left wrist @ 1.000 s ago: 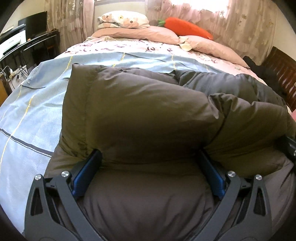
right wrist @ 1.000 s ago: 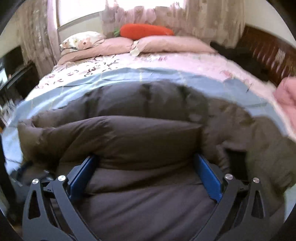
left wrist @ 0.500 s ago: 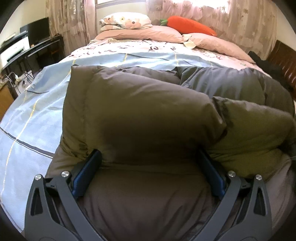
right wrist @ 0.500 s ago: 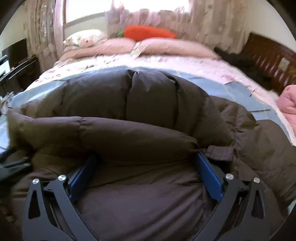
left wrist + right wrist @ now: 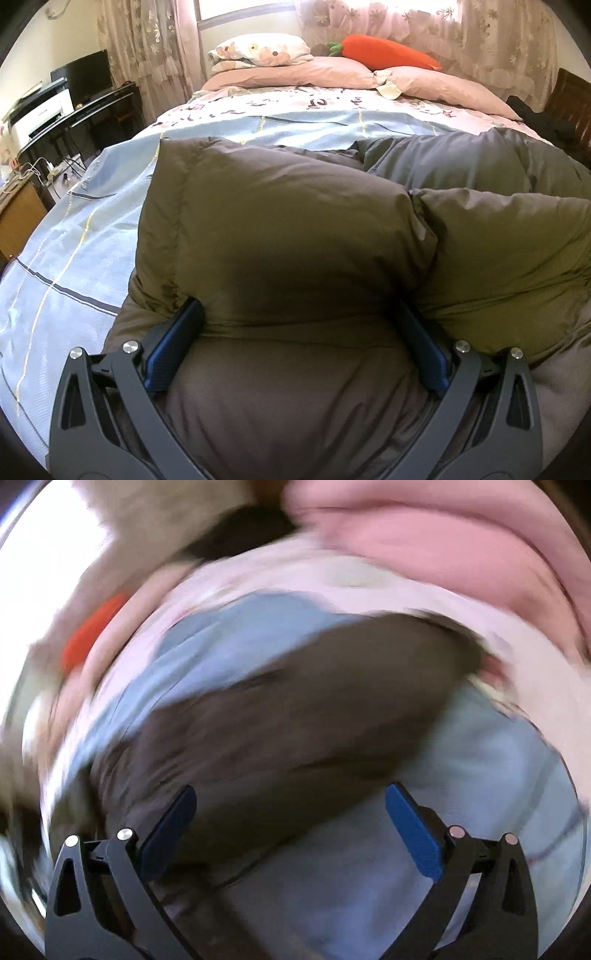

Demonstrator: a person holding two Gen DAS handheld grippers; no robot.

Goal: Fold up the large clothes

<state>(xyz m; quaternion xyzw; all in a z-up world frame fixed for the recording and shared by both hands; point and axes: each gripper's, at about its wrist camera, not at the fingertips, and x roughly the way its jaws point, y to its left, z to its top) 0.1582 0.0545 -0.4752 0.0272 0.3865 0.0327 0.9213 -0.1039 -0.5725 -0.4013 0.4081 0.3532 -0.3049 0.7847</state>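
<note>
- Puffy jacket [image 5: 288, 229], dark olive-brown, is lying on the bed [image 5: 92, 229], folded over on itself so a thick roll sits on top of a lower layer.
- Left gripper [image 5: 295, 332] has its blue fingers [image 5: 173, 347] spread wide with a fat bulge of the jacket filling the gap between them. Both pads are pressed into the fabric, but the jaws stand far apart, so I'd call it wide open around the bulk rather than pinching.
- Right of that roll there's a second puffy fold of the same jacket, touching it.
- Right gripper [image 5: 291, 816] is also spread wide, nothing between its fingers [image 5: 413, 834]. That view is badly motion-blurred (seriously smeared), so detail is hard to make out.
- In the right wrist view the jacket [image 5: 295, 716] shows as a dark mass on the light blue bedcover [image 5: 480, 775], with the left finger tip over the dark fabric and the right one over the blue cover. Can't tell if it's touching anything.
- Far end of the bed: pink pillows [image 5: 332, 70] with a plush orange carrot [image 5: 388, 55] lying on them, floral pillow [image 5: 258, 53] to the left.
- Left of the bed there's a dark desk [image 5: 92, 107] with a monitor [image 5: 83, 75] and a printer [image 5: 40, 114].
</note>
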